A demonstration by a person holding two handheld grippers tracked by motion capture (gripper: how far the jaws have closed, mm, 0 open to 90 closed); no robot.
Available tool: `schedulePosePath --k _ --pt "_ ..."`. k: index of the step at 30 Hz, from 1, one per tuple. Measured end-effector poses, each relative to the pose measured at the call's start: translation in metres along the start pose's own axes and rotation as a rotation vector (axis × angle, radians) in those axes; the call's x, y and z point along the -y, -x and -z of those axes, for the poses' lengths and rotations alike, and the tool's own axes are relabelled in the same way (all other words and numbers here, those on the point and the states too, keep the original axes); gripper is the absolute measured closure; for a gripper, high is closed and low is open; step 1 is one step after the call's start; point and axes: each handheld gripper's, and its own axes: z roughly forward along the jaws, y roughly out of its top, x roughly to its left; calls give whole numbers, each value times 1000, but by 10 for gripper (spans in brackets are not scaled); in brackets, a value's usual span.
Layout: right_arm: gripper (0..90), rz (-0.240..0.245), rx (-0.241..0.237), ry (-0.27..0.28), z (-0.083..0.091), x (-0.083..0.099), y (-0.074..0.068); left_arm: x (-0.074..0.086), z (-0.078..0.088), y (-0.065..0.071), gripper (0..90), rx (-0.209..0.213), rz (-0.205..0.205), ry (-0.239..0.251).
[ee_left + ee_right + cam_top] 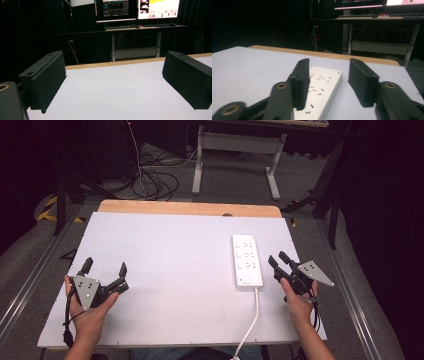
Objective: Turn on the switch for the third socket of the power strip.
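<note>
A white power strip (247,260) lies lengthwise on the right half of the white table top (170,270), its white cable (251,320) running off the near edge. My right gripper (278,259) is held just right of the strip's near end, jaws open and empty. In the right gripper view the strip (322,90) lies under and beyond the open gripper (329,82). My left gripper (105,267) is held at the table's left side, jaws wide open with nothing between them; the left gripper view shows its gripper (115,82) over bare board.
A wooden strip (190,208) edges the table's far side. Beyond it on the floor stand a white desk frame (235,155) and loose cables (150,180). Lit monitors (137,8) sit on a far desk. Metal rails (30,280) run along both sides.
</note>
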Motion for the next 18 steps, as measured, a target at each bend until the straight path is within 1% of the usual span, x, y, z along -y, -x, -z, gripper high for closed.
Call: schedulePosePath --k 2,3,7,9,11,14,15,18 --pt "576 -3 -7 4 1 -1 0 0 0 0 56 1 0 -2" --pt "578 5 -4 7 1 -1 1 0 0 0 56 2 -1 -2" --pt "579 4 -3 8 1 -2 1 0 0 0 56 2 -2 -2" --pt "579 18 0 4 1 -2 1 0 0 0 56 3 -2 -3" --pt "579 26 7 -1 1 -2 1 0 0 0 57 3 -2 -3" --pt "585 20 5 -13 1 -3 0 0 0 0 57 3 -2 -3" --pt "594 18 2 -36 1 -3 1 0 0 0 56 1 -2 -3" --pt "597 20 0 -36 2 -3 2 0 0 0 55 1 2 -4"
